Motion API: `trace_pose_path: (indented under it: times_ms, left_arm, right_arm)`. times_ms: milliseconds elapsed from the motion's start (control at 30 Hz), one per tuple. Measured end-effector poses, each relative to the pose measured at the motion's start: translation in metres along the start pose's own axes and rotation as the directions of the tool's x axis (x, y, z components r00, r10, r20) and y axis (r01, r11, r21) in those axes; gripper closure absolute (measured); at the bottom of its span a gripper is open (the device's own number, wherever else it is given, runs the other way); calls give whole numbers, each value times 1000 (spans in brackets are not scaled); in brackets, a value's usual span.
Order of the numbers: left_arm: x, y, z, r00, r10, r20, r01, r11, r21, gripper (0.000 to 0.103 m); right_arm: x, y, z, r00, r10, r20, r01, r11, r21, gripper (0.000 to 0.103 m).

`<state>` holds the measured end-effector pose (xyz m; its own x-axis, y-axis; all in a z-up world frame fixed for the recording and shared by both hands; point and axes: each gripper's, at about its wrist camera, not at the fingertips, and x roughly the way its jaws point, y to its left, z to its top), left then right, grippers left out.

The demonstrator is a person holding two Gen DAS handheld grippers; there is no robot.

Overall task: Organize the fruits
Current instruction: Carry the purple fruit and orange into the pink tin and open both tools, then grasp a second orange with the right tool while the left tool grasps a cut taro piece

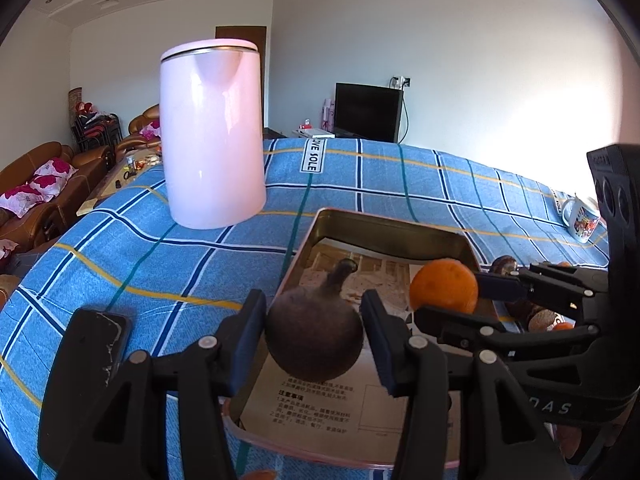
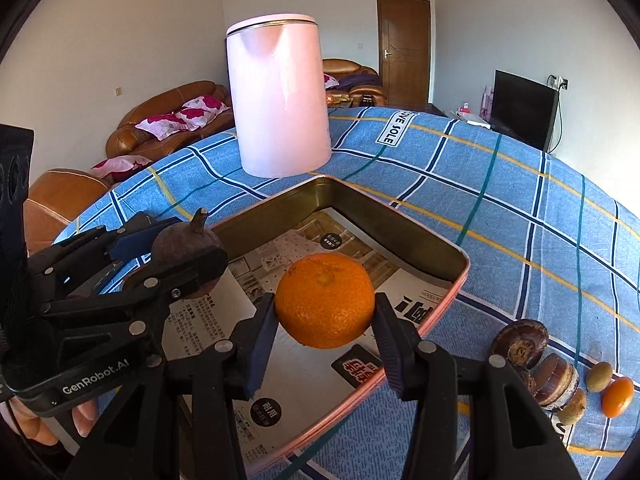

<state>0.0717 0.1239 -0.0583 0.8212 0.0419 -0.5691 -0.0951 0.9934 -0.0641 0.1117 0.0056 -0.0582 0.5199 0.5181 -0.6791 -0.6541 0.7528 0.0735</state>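
A dark brown round fruit (image 1: 314,336) with a short stem sits between the pads of my left gripper (image 1: 314,305), which is shut on it above the near left part of a metal tray (image 1: 384,225) lined with newspaper. My right gripper (image 2: 325,305) is shut on an orange (image 2: 325,300) over the middle of the same tray (image 2: 400,213). The two grippers are side by side. In the left wrist view the right gripper (image 1: 452,298) and the orange (image 1: 444,286) show at the right. In the right wrist view the left gripper (image 2: 176,252) and the dark fruit (image 2: 186,242) show at the left.
A tall pink kettle (image 1: 212,132) stands on the blue checked cloth (image 1: 400,176) behind the tray. Brown fruit pieces (image 2: 520,344), a small green fruit (image 2: 599,376) and a small orange one (image 2: 618,397) lie right of the tray. A mug (image 1: 582,216) stands far right.
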Motion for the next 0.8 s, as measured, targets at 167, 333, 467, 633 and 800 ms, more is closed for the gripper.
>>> trace_pose_path:
  times_ms: [167, 333, 467, 633, 800]
  left_arm:
    - [-16, -7, 1, 999, -5, 40, 5, 1000, 2, 33]
    - [-36, -31, 0, 995, -43, 92, 40, 999, 31, 22]
    - [-39, -60, -1, 991, -98, 94, 92, 993, 68, 11]
    - [-27, -95, -6, 988, -149, 33, 145, 983, 112, 11]
    - [-20, -117, -10, 989, -148, -3, 147, 979, 141, 11]
  right_arm:
    - [-23, -7, -6, 999, 17, 50, -19, 999, 34, 34]
    - [-66, -33, -35, 996, -39, 76, 36, 998, 49, 33]
    - [-91, -73, -71, 989, -144, 44, 138, 984, 115, 33]
    - [-89, -99, -94, 988, -156, -22, 157, 974, 165, 33]
    - [-71, -99, -92, 994, -76, -80, 89, 981, 171, 41]
